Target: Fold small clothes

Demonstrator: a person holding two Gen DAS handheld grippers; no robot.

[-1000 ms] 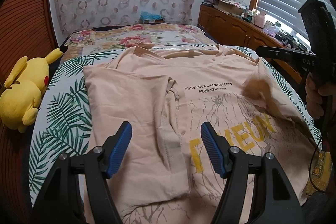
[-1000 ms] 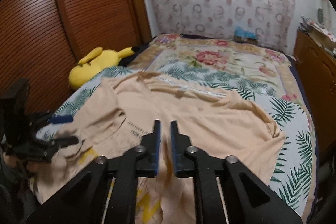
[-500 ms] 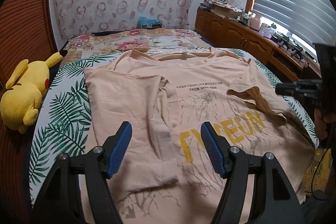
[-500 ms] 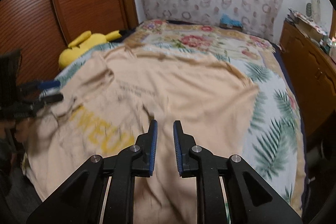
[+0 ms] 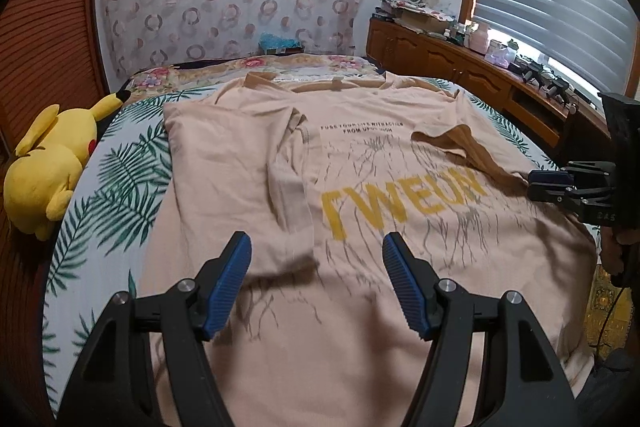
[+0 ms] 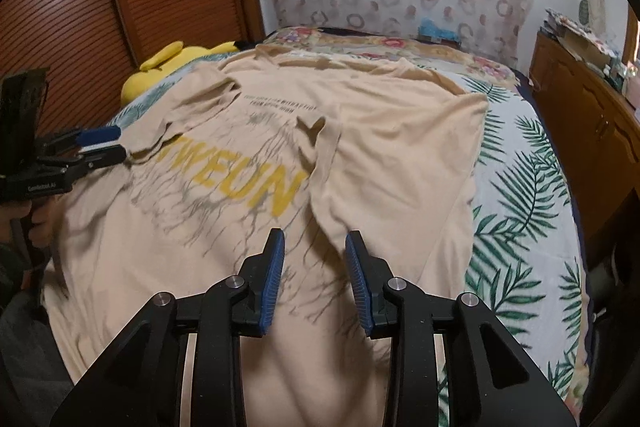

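A peach T-shirt (image 5: 360, 187) with yellow letters lies spread on the bed, neck at the far end. Its left side and sleeve are folded inward (image 5: 240, 155); the right side is folded inward too (image 6: 400, 163). My left gripper (image 5: 316, 279) is open and empty above the shirt's near part. My right gripper (image 6: 316, 275) is open and empty over the shirt's lower middle; it also shows at the right edge of the left wrist view (image 5: 548, 183). The left gripper shows at the left edge of the right wrist view (image 6: 104, 143).
The bed (image 5: 112, 195) has a palm-leaf sheet. A yellow plush toy (image 5: 48, 163) lies at its left edge by the wooden slatted doors (image 6: 80, 7). A wooden cabinet (image 5: 460, 63) with clutter runs along the right under the window blinds.
My right gripper let go of the right sleeve, which now lies folded on the shirt, drew back and opened. My left gripper stayed open and pulled back a little.
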